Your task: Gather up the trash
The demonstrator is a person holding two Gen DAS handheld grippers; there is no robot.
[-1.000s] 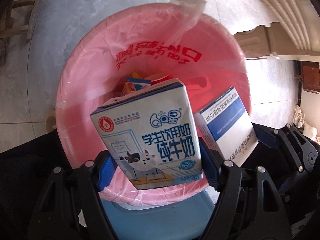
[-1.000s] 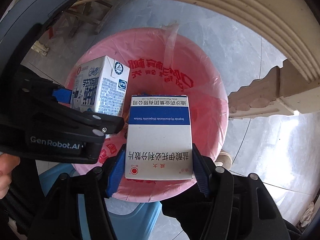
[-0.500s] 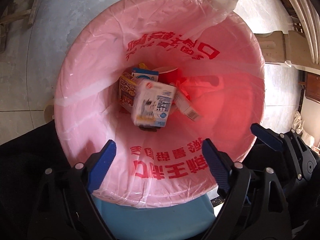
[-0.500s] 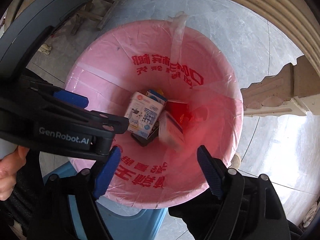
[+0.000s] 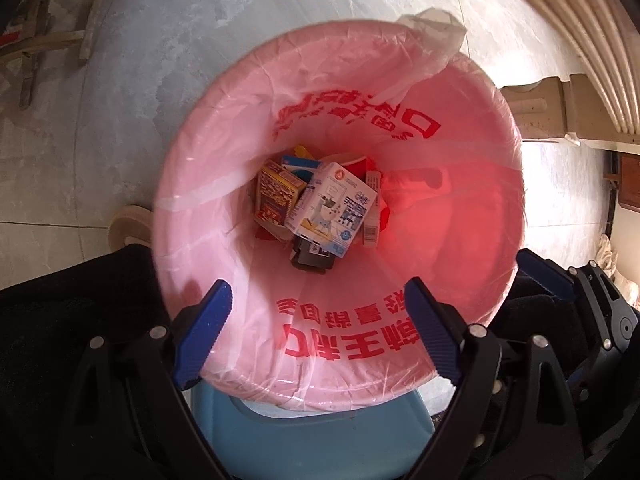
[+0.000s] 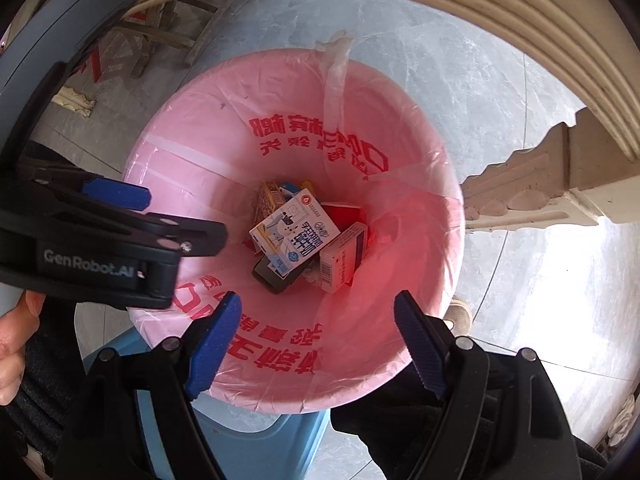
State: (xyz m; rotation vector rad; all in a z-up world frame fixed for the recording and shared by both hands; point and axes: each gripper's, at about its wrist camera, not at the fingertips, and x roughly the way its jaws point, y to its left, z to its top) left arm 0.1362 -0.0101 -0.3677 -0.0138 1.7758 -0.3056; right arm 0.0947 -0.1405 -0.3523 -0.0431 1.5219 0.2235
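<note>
A bin lined with a pink bag (image 5: 460,160) (image 6: 400,152) sits below both grippers. At its bottom lie a white and blue milk carton (image 5: 334,208) (image 6: 294,236), a white medicine box (image 6: 342,258) (image 5: 372,216) beside it, a yellow snack box (image 5: 276,196) and other trash. My left gripper (image 5: 316,312) is open and empty above the bin's near rim; it also shows at the left of the right wrist view (image 6: 116,196). My right gripper (image 6: 318,320) is open and empty above the near rim.
The bin rests on a light blue stool (image 5: 312,436) (image 6: 256,440) on a grey tiled floor (image 5: 160,40). A ribbed cream table edge and its carved leg (image 6: 540,184) stand to the right. Wooden chair legs (image 5: 44,36) are at the far left.
Both grippers opened and let go: the milk carton and the medicine box fell into the bin and came to rest at the bottom. Both grippers have risen slightly.
</note>
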